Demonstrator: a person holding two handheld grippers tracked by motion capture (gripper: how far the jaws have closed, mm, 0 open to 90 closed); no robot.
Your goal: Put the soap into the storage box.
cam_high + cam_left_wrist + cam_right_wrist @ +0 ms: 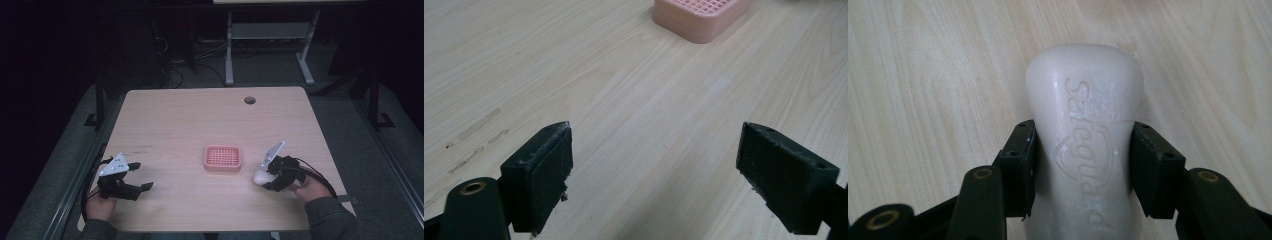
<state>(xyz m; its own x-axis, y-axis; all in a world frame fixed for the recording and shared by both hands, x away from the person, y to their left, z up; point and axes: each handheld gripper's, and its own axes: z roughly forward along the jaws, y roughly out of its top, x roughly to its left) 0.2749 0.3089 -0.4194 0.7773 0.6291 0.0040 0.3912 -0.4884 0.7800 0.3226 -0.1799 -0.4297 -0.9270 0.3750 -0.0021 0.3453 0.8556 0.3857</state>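
A: Item one, the soap (1083,135). What do you hold?

B: Your right gripper (268,176) has it. A white bar, smooth and waxy, rounded at the far end and slightly waisted where the jaws press in. The word "Safeguard" is moulded along its top face, with a shield outline beside the lettering. In the right gripper view the two black jaws are closed against its long sides, one on each, and the bar's far end sticks out past them.

A: Location of the soap?

B: Near the table's (175,120) front right, just right of the dish (222,158). From the high view you cannot tell whether the bar touches the wood or is held just above it.

A: Item two, the dish.

B: Pink, rectangular with rounded corners, a grid of small square openings across its top. It sits flat on the table's near half, about midway between your two hands. Nothing lies on it.

A: Item three, your left gripper (141,176).

B: Its jaws stand wide apart with nothing between them. It is low over the front left of the table, well apart from the dish, which shows at the top of the left gripper view.

A: Surface?

B: Pale wood grain, a few dark scuffs at the left, a round hole (249,100) near the far edge.
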